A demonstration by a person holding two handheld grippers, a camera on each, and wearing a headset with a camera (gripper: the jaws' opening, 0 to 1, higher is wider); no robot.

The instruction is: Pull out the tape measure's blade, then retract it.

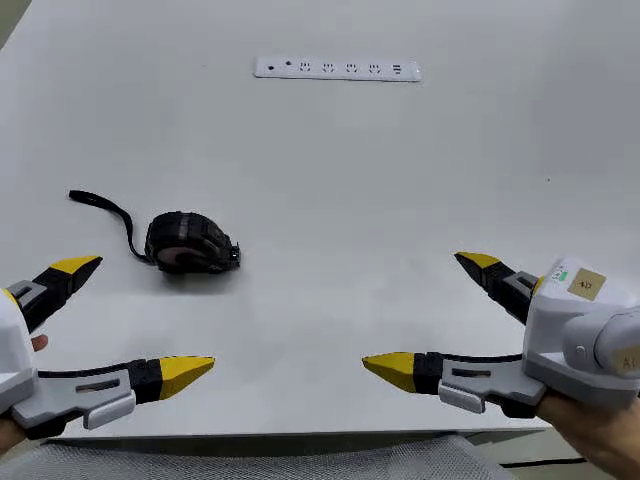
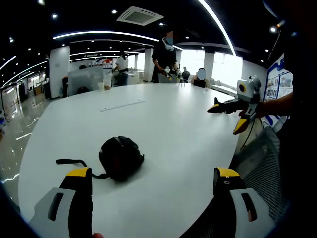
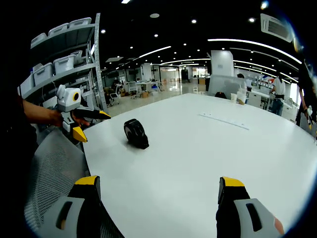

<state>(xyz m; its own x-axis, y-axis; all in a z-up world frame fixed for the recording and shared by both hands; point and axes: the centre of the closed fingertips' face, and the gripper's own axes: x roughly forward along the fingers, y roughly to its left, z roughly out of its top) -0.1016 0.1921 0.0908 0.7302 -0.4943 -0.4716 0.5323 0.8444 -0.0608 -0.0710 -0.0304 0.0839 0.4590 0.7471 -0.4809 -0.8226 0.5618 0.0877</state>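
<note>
A black tape measure [image 1: 188,242] lies on the white table [image 1: 340,170] at the left, its black wrist strap [image 1: 108,210] trailing off to the far left. No blade is drawn out of it. My left gripper [image 1: 143,315] hovers open near the table's front edge, just in front of the tape measure [image 2: 121,157]. Over at the right, my right gripper [image 1: 430,312] is open too and holds nothing, well apart from the tape measure [image 3: 136,133]. Each gripper view catches the other one: the right gripper [image 2: 227,119] and the left gripper [image 3: 92,126].
A white power strip [image 1: 337,69] lies at the far side of the table. The table's front edge [image 1: 300,436] runs just below both grippers. People stand beyond the table [image 2: 166,54], with shelving [image 3: 64,64] off to one side.
</note>
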